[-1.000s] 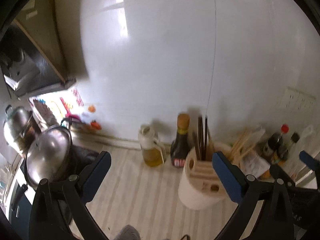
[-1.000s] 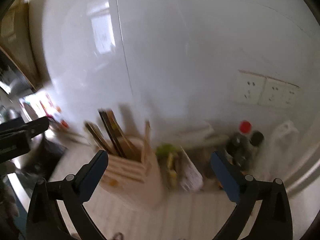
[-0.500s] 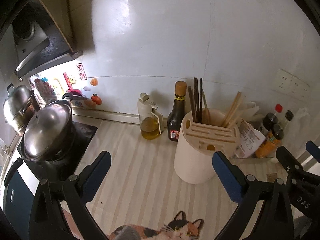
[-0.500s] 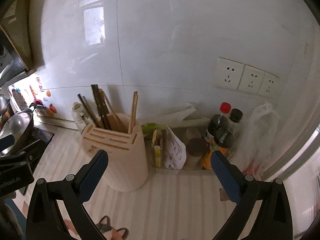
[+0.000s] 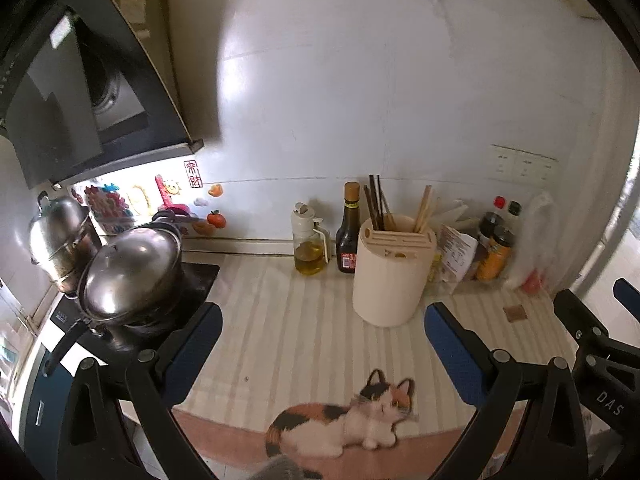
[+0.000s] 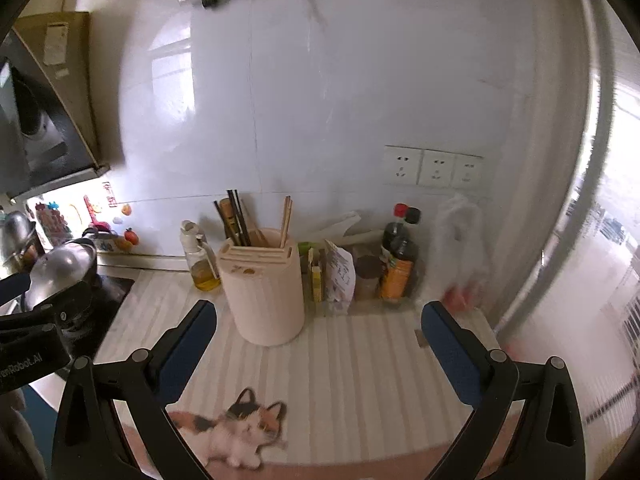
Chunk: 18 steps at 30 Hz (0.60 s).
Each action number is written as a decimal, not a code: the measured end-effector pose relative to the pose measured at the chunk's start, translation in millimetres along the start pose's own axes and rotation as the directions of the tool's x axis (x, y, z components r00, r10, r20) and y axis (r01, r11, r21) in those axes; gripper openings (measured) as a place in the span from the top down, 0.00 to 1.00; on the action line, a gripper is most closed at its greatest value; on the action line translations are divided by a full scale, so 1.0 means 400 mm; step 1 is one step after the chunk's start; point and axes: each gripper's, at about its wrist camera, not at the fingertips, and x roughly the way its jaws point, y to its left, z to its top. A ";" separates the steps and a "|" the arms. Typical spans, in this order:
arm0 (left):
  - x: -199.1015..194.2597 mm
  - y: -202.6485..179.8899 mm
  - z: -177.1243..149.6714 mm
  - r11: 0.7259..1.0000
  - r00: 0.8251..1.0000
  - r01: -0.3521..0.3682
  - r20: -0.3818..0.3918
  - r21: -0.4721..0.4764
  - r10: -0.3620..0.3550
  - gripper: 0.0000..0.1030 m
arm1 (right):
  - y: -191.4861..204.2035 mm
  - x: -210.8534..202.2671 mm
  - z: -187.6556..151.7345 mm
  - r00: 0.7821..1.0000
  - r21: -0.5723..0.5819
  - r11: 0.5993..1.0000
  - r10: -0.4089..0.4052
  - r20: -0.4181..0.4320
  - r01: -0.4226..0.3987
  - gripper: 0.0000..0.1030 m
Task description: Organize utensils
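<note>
Striped countertop (image 5: 304, 320) lay under both my tongs; the cream utensil holder (image 5: 392, 276) stood near the wall, chopsticks (image 5: 378, 204) upright inside. My left gripper (image 5: 320, 332) and right gripper (image 6: 318, 330) gaped, holding nothing.

We see home kitchen: range hood (image 5: 92, 96) over stove, steel pots (image 5: 132, 276) on it, white tiled wall (image 5: 360, 100) with sockets (image 6: 434, 167). Striped counter (image 5: 288, 320) carries oil bottle (image 5: 309, 246), soy sauce bottle (image 5: 348, 236), beige utensil holder (image 5: 392, 276) with chopsticks (image 5: 376, 204), condiment bottles (image 6: 398, 256).
</note>
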 end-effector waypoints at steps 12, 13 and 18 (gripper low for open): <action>-0.216 -0.001 -0.057 1.000 0.999 0.022 0.049 -0.016 -0.022 0.00 | -0.034 -0.301 -0.032 0.996 0.007 0.999 -0.036 0.081 0.036 0.00; -0.225 -0.005 -0.058 1.000 0.999 0.018 0.051 -0.020 -0.017 0.00 | -0.038 -0.313 -0.032 0.996 0.006 1.000 -0.031 0.083 0.030 0.00; -0.245 -0.021 -0.064 1.000 0.999 0.010 0.031 -0.023 -0.009 0.00 | -0.046 -0.335 -0.028 0.998 -0.006 1.000 0.005 0.064 -0.004 0.00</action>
